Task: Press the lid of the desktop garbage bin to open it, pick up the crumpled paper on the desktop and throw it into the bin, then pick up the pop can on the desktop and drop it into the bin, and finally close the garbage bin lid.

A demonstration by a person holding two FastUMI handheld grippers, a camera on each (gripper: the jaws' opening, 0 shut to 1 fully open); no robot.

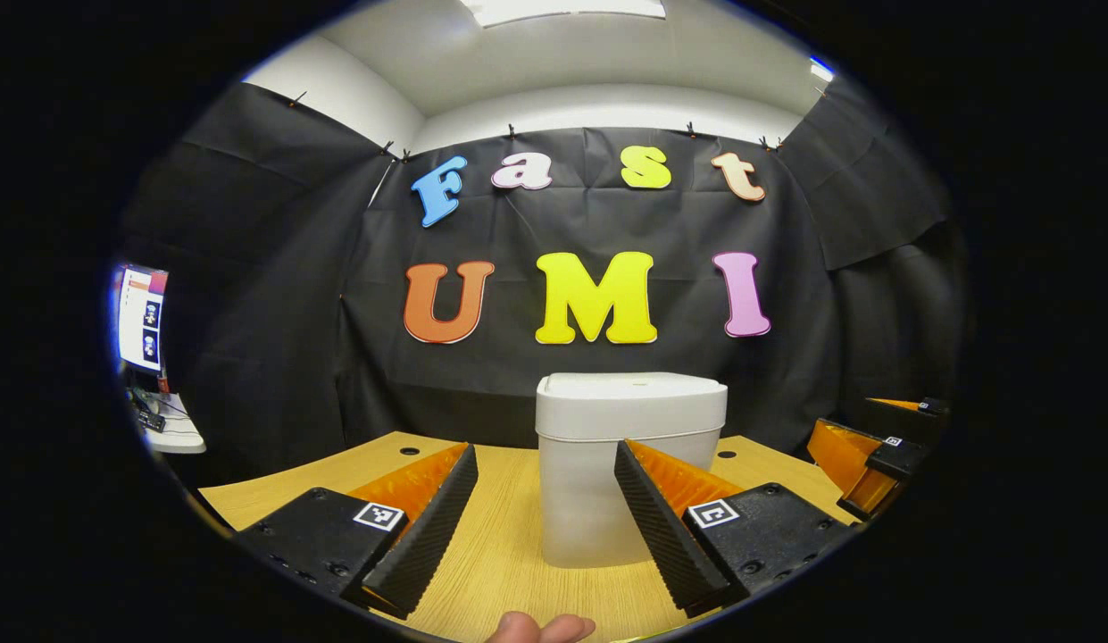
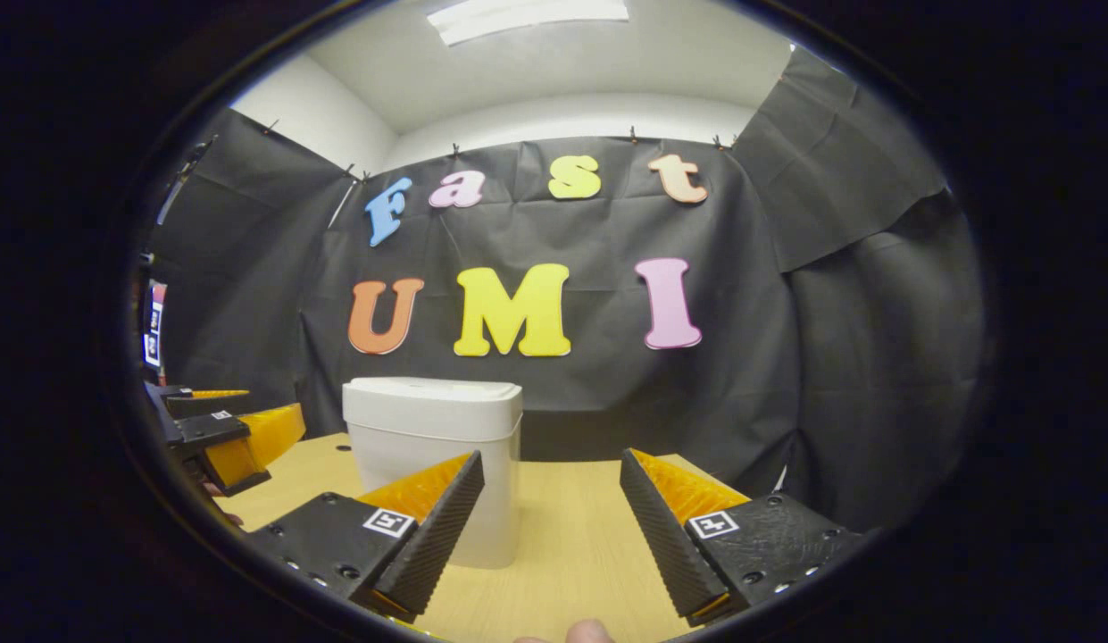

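Bin point(image 1: 629, 464) stands upright on the table point(image 1: 482, 554) straight ahead in the left gripper view, lid point(image 1: 631, 397) down flat over the pale body. It looks like thin, light plastic, stiff but easy to shove, so the press should probably land squarely on top of the lid rather than against the side wall, or the whole thing may slide on the smooth wood. The left gripper point(image 1: 546, 527) hangs low before it with its fingers spread wide, empty, touching nothing; the bin shows in the gap between them. A fingertip point(image 1: 540, 628) of the holding hand peeks in at the bottom edge. The right gripper point(image 1: 862, 464) sits off to the right of the bin, apart from it.

In the right gripper view the bin point(image 2: 433, 464) is left of centre, lid point(image 2: 433, 397) closed. The right gripper point(image 2: 551, 527) also has its fingers wide and bare, clear of the bin. The left gripper point(image 2: 219, 438) shows at the far left, near the bin but not touching.
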